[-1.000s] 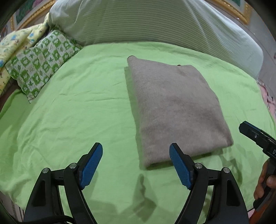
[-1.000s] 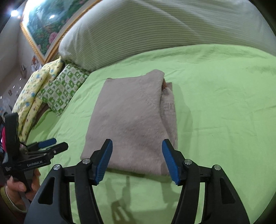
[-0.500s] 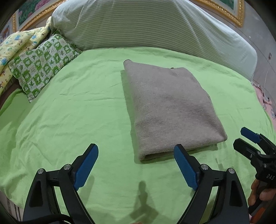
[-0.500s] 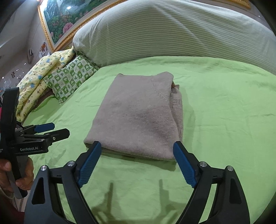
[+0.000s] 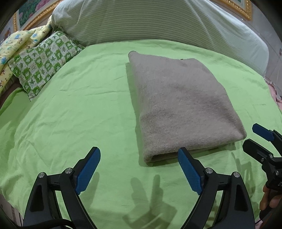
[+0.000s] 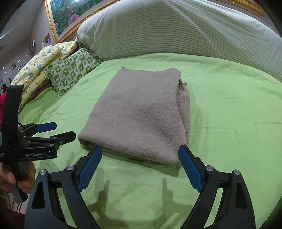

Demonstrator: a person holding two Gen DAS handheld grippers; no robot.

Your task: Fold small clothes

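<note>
A grey knitted garment (image 5: pixel 178 105) lies folded into a neat rectangle on the green bed sheet (image 5: pixel 79 109); it also shows in the right wrist view (image 6: pixel 141 112). My left gripper (image 5: pixel 139 163) is open and empty, held above the sheet just short of the garment's near left corner. My right gripper (image 6: pixel 141 162) is open and empty, just short of the garment's near edge. The right gripper shows at the right edge of the left wrist view (image 5: pixel 260 141), and the left gripper shows at the left of the right wrist view (image 6: pixel 51 132).
A large striped bolster (image 5: pixel 158 21) runs along the head of the bed. A green patterned pillow (image 5: pixel 42 61) and a yellow printed blanket (image 5: pixel 15 40) lie at the far left. A framed picture (image 6: pixel 70 15) hangs on the wall behind.
Both grippers have drawn back from the folded garment and opened wider. The garment has stayed in place.
</note>
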